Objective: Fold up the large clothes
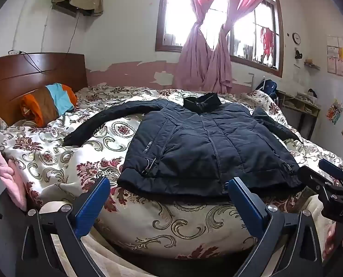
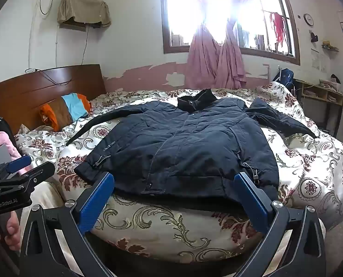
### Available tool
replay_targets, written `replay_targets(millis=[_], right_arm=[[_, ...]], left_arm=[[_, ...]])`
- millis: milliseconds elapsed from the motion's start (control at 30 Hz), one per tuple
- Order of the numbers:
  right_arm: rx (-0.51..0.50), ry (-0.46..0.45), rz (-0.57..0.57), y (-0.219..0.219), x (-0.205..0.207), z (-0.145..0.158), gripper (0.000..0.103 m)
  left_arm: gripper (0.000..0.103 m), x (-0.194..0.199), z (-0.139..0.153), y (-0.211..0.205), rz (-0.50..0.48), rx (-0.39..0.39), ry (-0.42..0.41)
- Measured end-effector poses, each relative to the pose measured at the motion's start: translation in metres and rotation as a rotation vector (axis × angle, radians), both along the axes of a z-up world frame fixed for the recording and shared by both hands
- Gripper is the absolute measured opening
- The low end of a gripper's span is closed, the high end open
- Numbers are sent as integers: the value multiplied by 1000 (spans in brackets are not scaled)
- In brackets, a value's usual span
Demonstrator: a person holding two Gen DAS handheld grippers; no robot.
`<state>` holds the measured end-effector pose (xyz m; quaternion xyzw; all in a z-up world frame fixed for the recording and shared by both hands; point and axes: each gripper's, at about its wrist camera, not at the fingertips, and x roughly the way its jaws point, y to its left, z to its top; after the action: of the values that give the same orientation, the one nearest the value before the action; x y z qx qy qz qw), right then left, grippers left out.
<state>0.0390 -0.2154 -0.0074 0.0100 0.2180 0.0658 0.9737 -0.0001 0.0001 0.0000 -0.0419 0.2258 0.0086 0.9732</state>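
A dark navy padded jacket (image 1: 206,143) lies flat, front up and zipped, on the bed, collar toward the window, both sleeves spread out to the sides. It also shows in the right wrist view (image 2: 183,143). My left gripper (image 1: 169,184) is open and empty, its blue fingers just short of the jacket's hem. My right gripper (image 2: 173,180) is open and empty, also at the hem. The right gripper appears at the right edge of the left wrist view (image 1: 333,180); the left gripper appears at the left edge of the right wrist view (image 2: 21,168).
The bed has a floral quilt (image 1: 171,221) and a wooden headboard (image 1: 33,78) on the left. A striped orange, brown and blue pillow (image 1: 49,103) lies by the headboard. Pink curtains (image 1: 203,64) hang at the window behind. A low desk (image 1: 300,108) stands at the far right.
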Motion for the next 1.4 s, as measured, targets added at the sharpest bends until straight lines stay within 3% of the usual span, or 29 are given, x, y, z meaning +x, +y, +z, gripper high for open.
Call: replay_targets(millis=[1400], right_arm=[[2, -3, 1, 1, 2, -1, 102]], left_arm=[[103, -4, 3, -6, -26, 20, -10]])
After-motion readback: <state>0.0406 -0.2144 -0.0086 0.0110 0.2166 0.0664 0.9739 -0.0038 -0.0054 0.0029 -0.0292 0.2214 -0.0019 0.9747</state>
